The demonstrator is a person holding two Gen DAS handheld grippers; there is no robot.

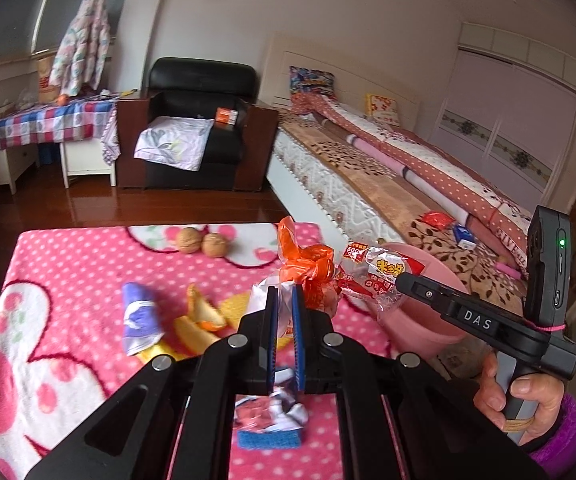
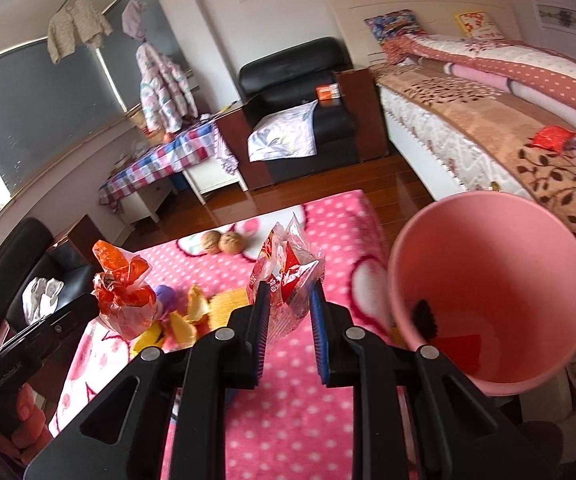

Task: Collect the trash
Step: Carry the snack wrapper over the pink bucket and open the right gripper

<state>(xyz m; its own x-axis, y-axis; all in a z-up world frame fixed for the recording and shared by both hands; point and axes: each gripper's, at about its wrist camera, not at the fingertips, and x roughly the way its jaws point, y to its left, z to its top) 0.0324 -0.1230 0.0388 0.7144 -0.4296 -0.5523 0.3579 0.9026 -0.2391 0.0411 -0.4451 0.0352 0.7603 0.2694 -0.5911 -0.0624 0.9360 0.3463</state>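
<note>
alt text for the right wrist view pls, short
The right gripper is shut on a crinkled red-and-clear snack wrapper, held above a pink polka-dot blanket beside an open pink bin. At left, the left gripper holds an orange wrapper; orange peels and two walnuts lie on the blanket.

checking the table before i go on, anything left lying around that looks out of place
Yes: orange peel pieces and a crumpled purple wrapper lie loose on the pink blanket, beside two whole walnuts. Another torn wrapper sits below the left gripper. None is in the pink bin yet.
</note>
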